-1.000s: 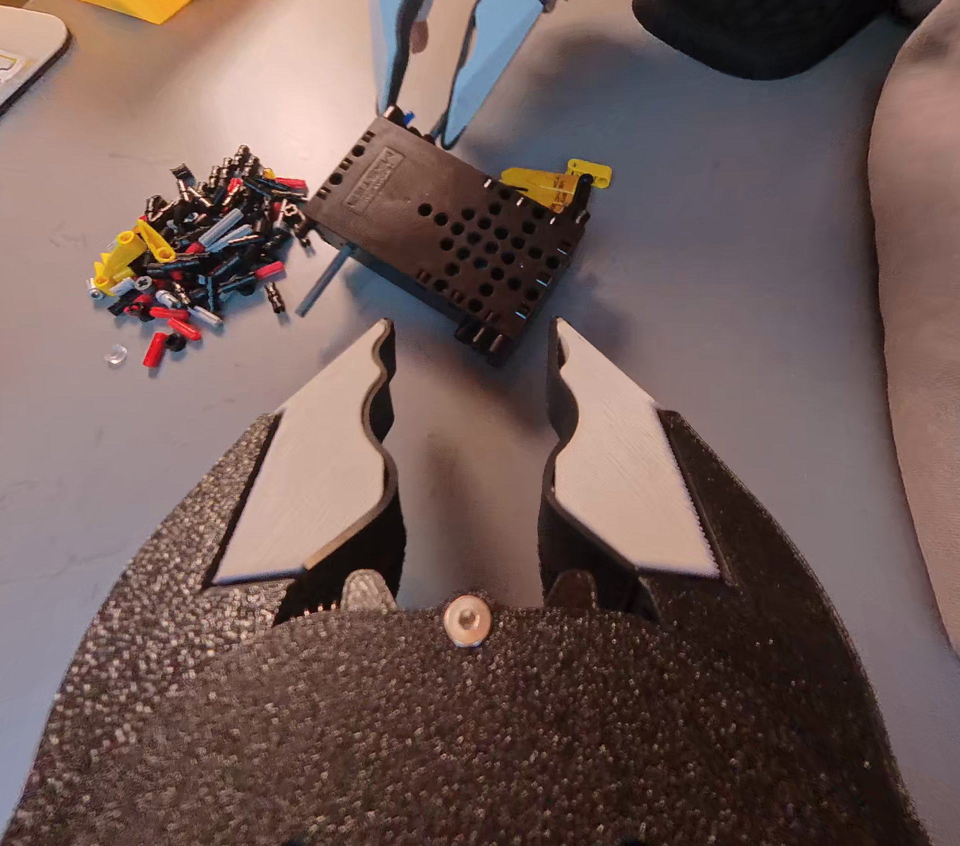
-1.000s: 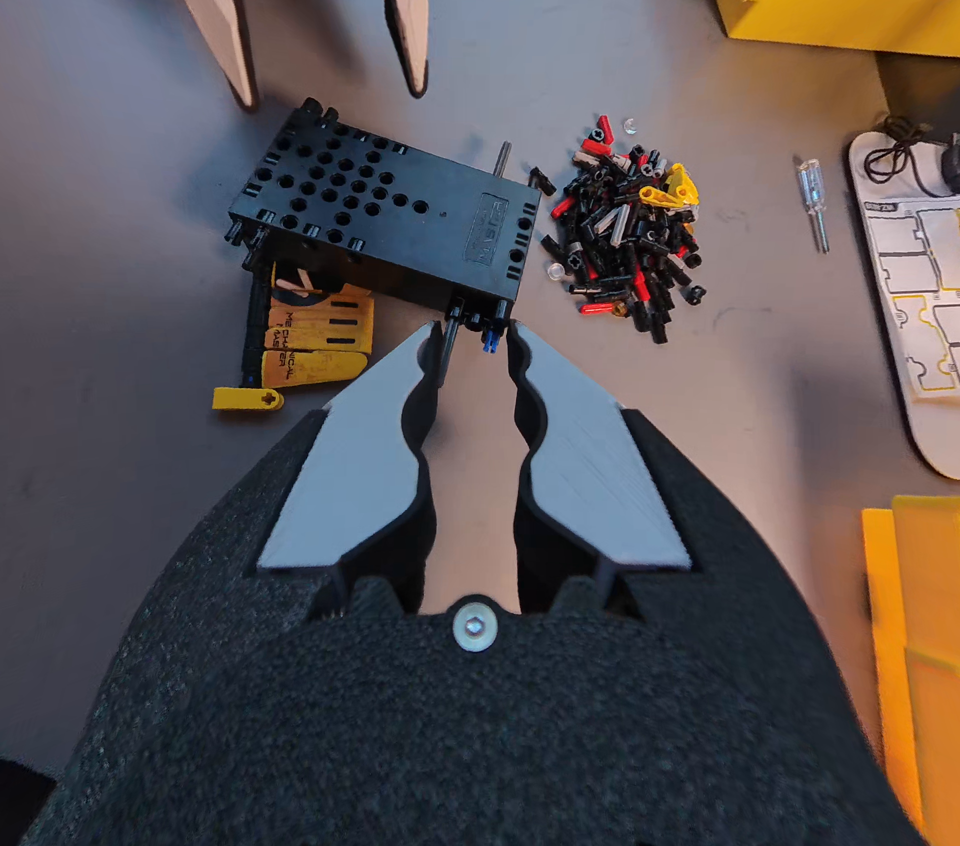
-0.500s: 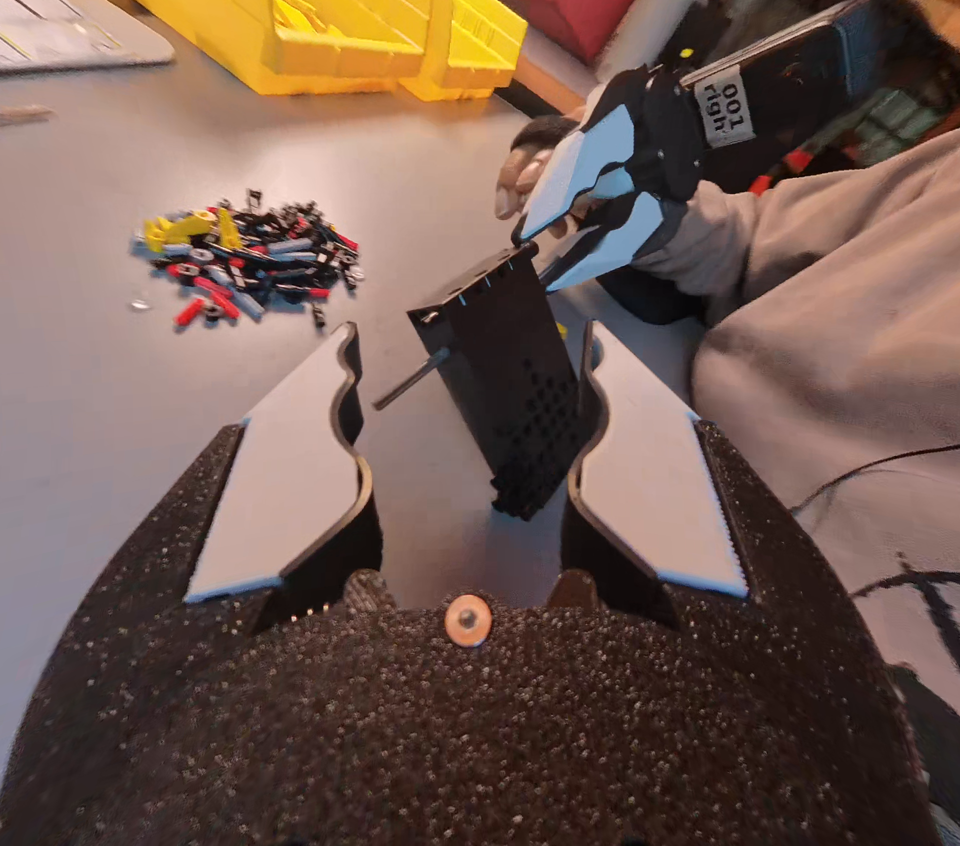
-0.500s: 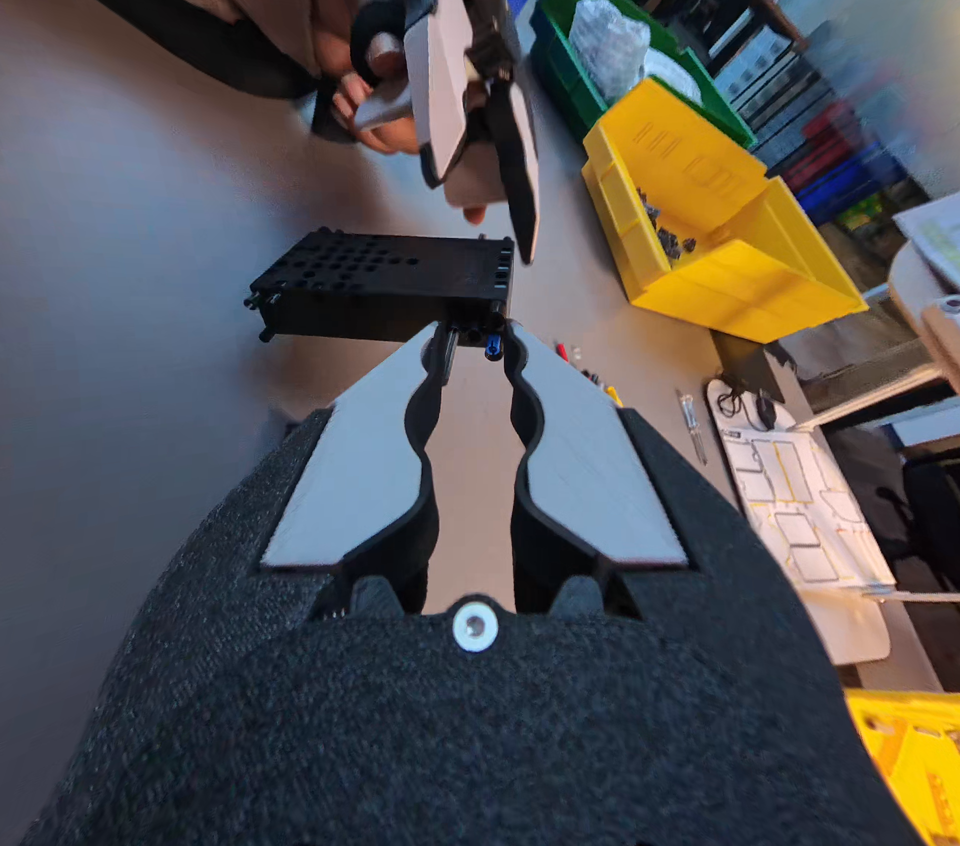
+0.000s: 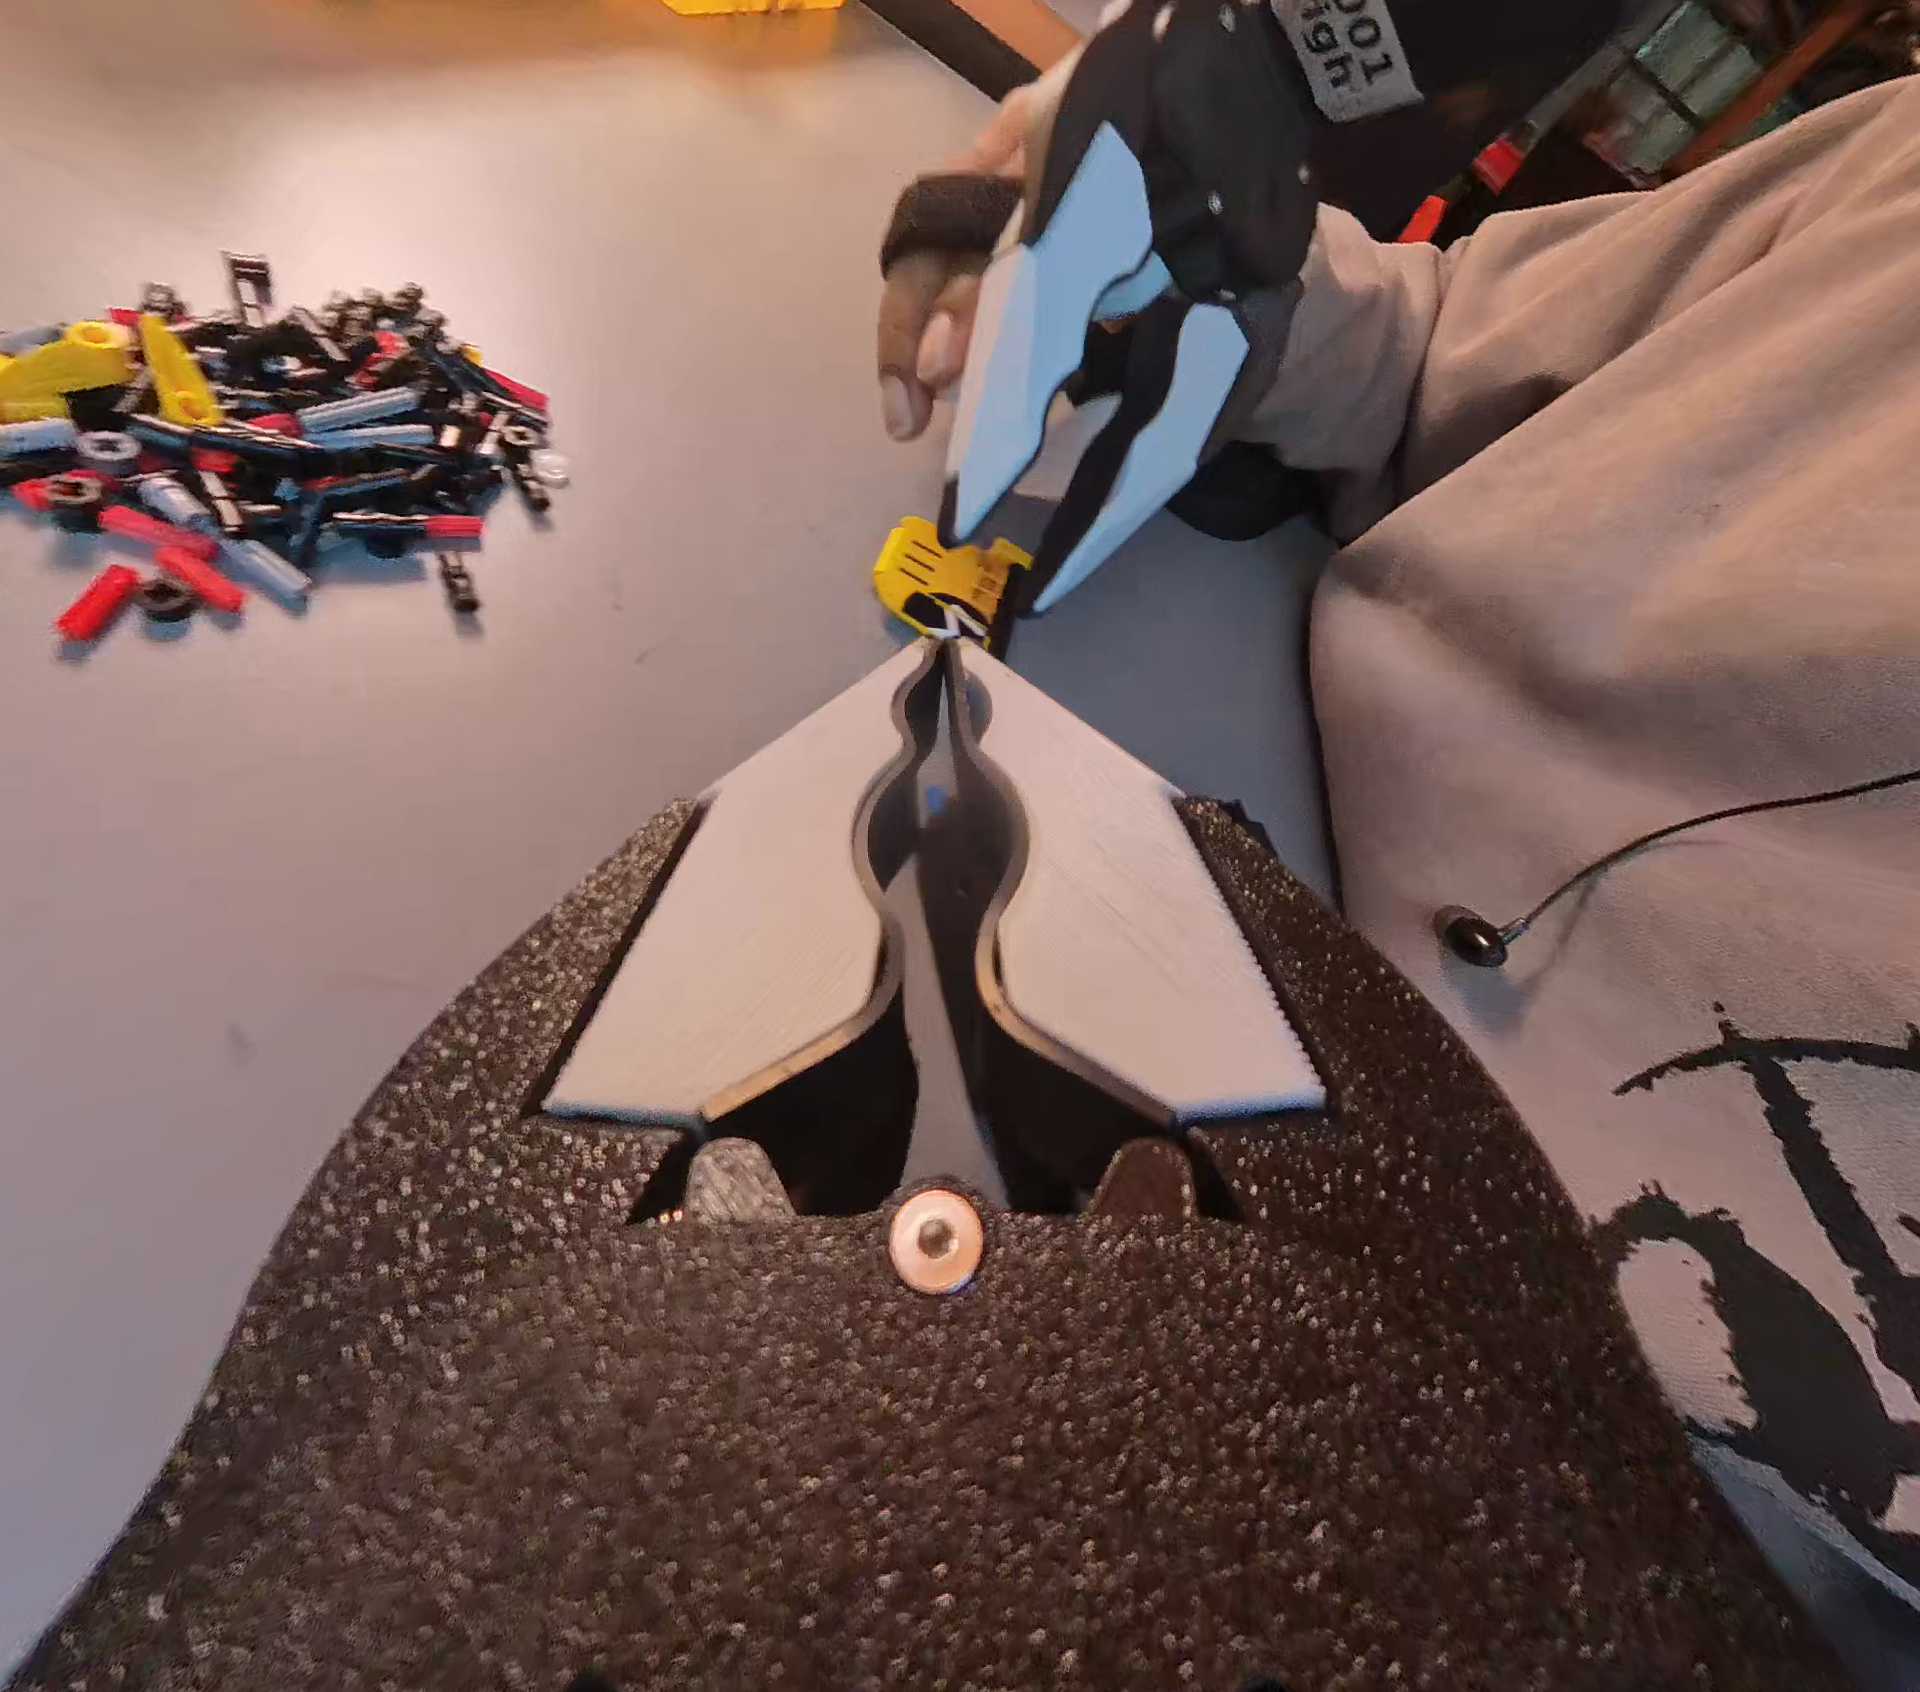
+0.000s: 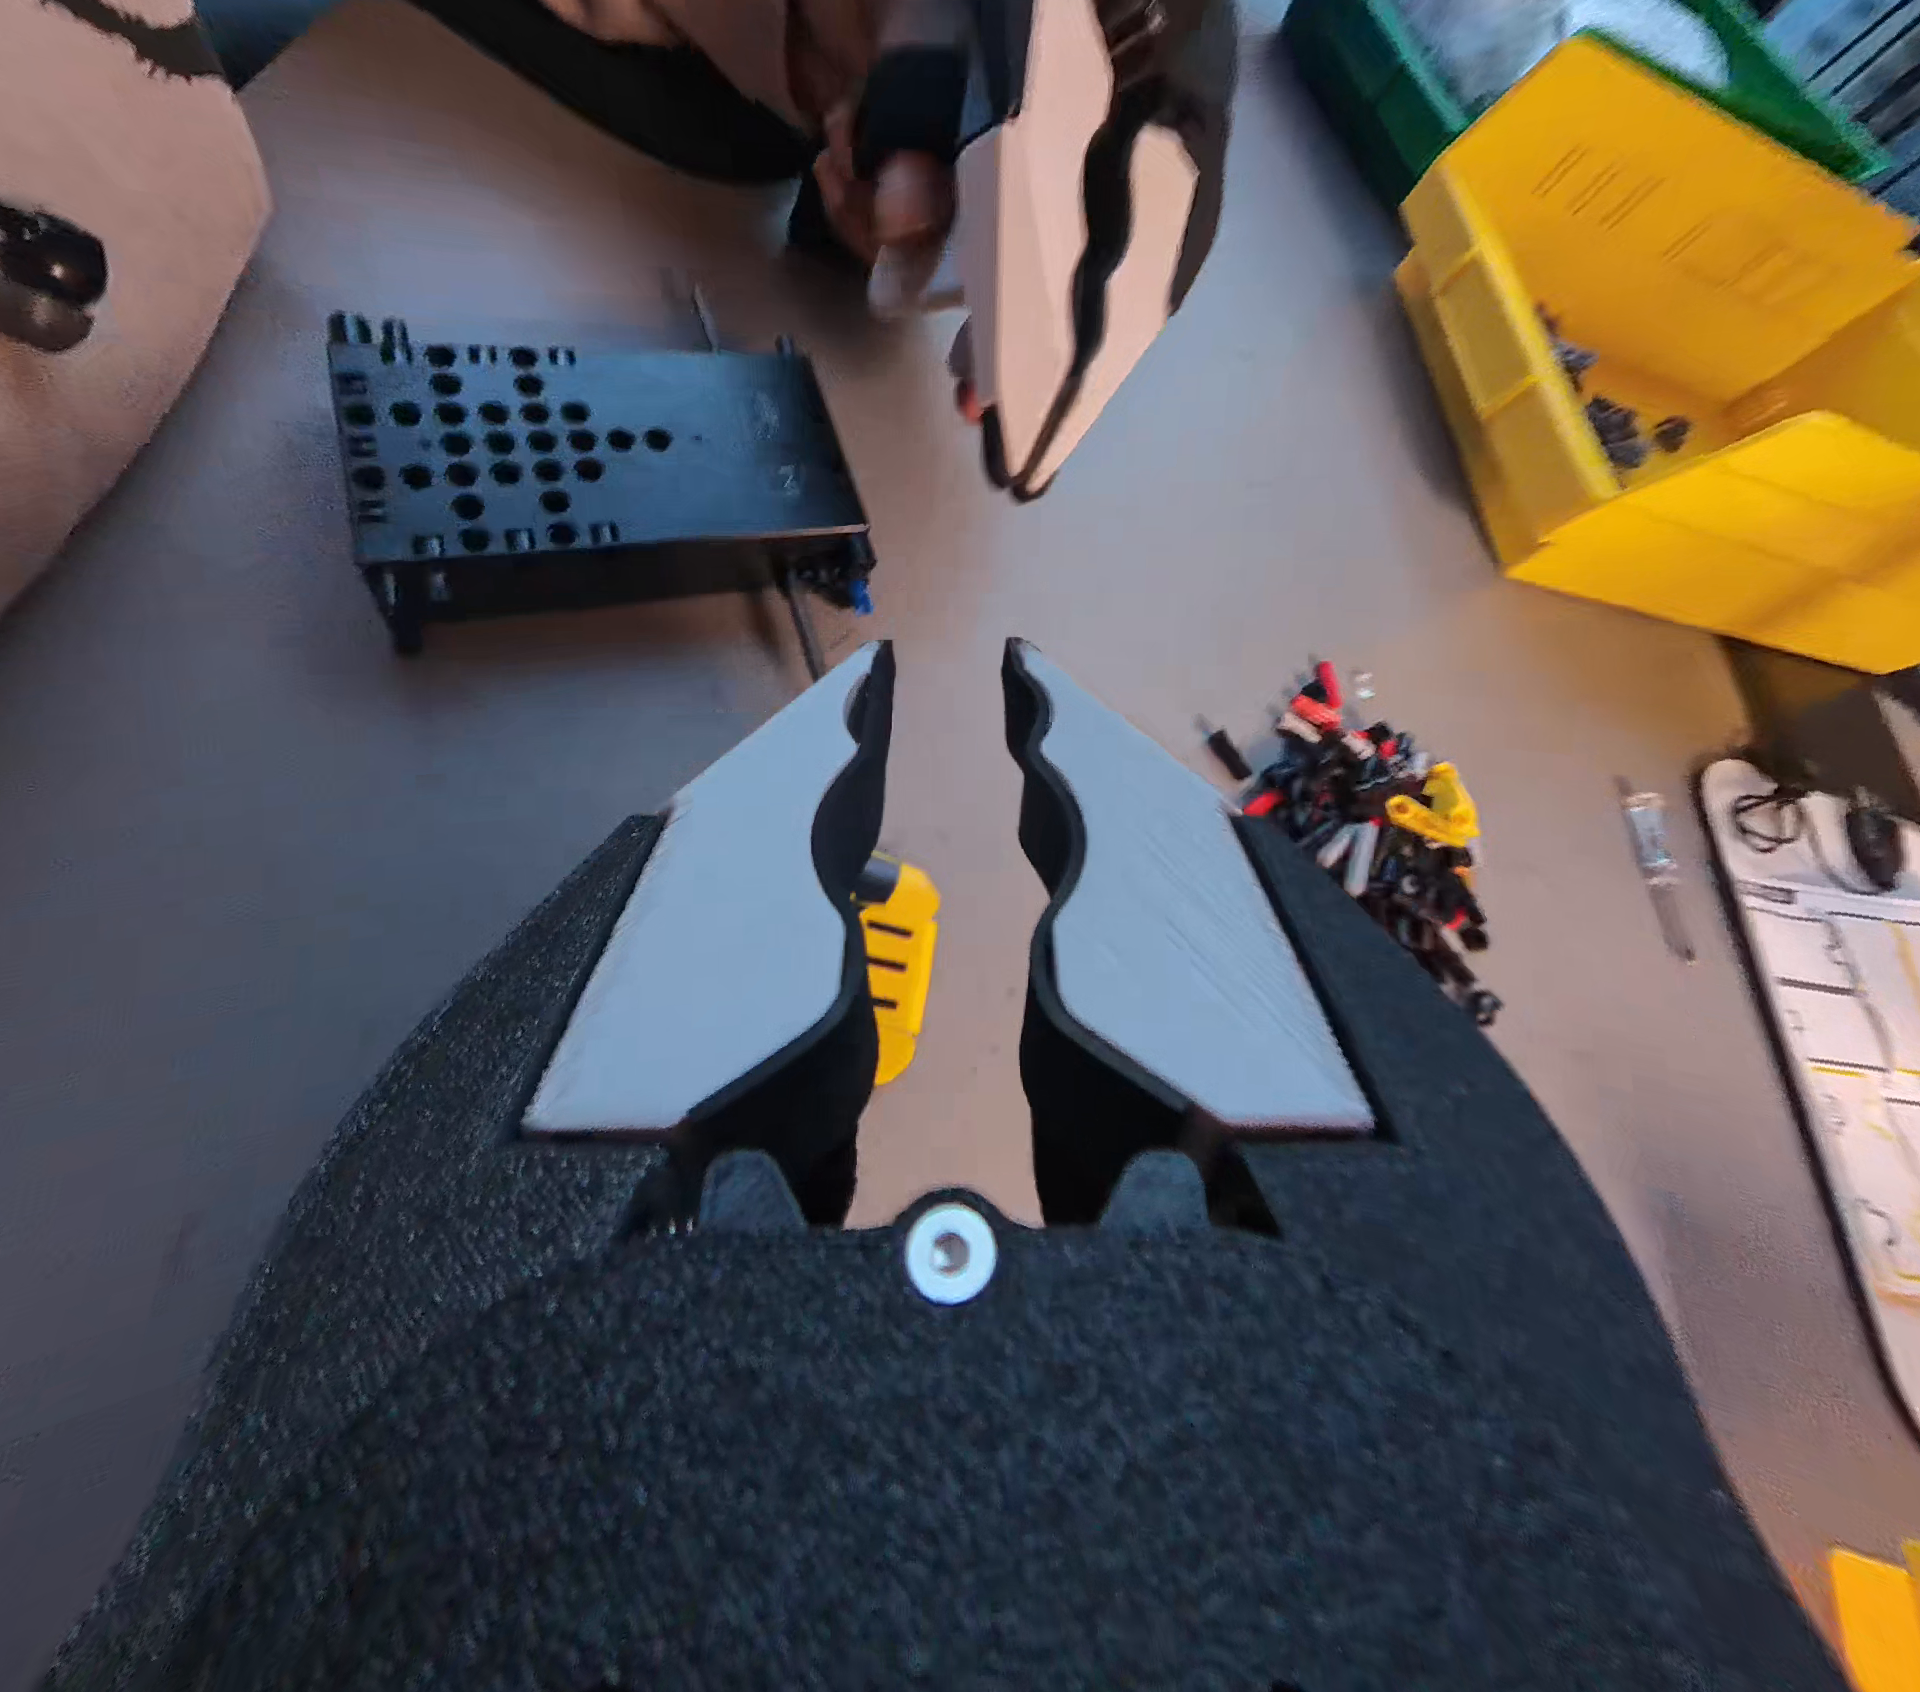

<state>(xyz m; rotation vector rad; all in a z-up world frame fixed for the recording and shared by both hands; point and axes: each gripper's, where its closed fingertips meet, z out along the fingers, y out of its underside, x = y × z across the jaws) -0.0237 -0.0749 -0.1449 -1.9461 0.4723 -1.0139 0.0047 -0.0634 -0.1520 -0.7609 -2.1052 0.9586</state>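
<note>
A heap of small black, red and yellow building pins (image 5: 260, 437) is lying loose on the grey counter (image 5: 520, 188). The left gripper (image 5: 943, 655) is staying pressed together, empty, above the black perforated block (image 6: 582, 468). The right gripper (image 6: 948, 655) is standing spread over a yellow panel piece (image 6: 894, 956).

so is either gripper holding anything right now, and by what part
Nothing visibly held: left gripper jaws shut empty, right gripper jaws open over the yellow piece.
</note>
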